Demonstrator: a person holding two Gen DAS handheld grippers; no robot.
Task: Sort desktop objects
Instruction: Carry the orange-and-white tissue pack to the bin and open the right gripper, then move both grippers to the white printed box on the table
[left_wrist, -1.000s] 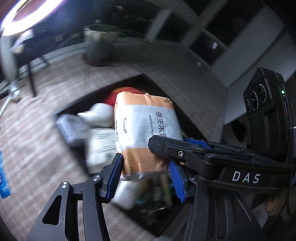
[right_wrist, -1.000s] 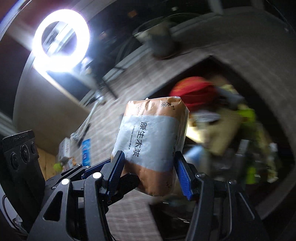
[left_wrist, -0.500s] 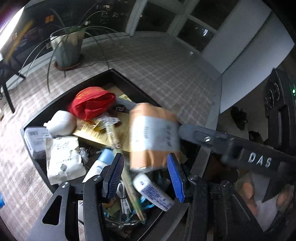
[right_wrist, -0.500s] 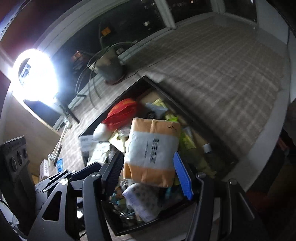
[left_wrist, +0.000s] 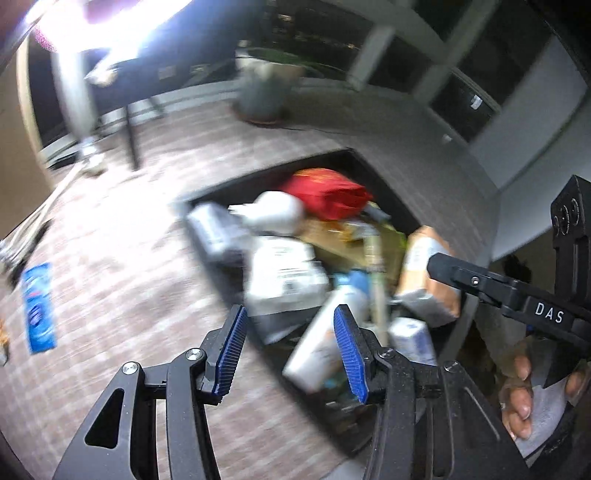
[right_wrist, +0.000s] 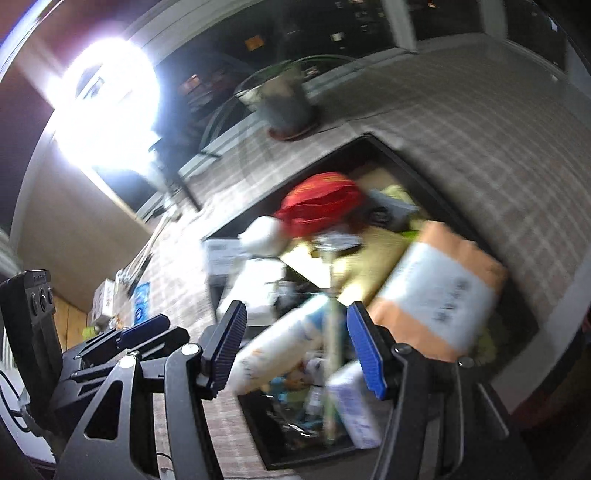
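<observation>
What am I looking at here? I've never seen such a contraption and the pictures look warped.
A person holds a two-fingered grasping tool in each hand, each carrying a wide-angle camera that bends the view. One picture looks along the left tool, the other along the right tool. Both have blue pads, stand open and hold nothing. Below lies a black tray on a checked tablecloth, full of clutter: an orange-and-white wrapped tissue pack, a red fabric pouch, a white bottle.

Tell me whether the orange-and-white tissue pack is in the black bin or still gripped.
In the bin. The tissue pack lies tilted on the clutter by the black bin's right wall, outside both grippers' fingers.
</observation>
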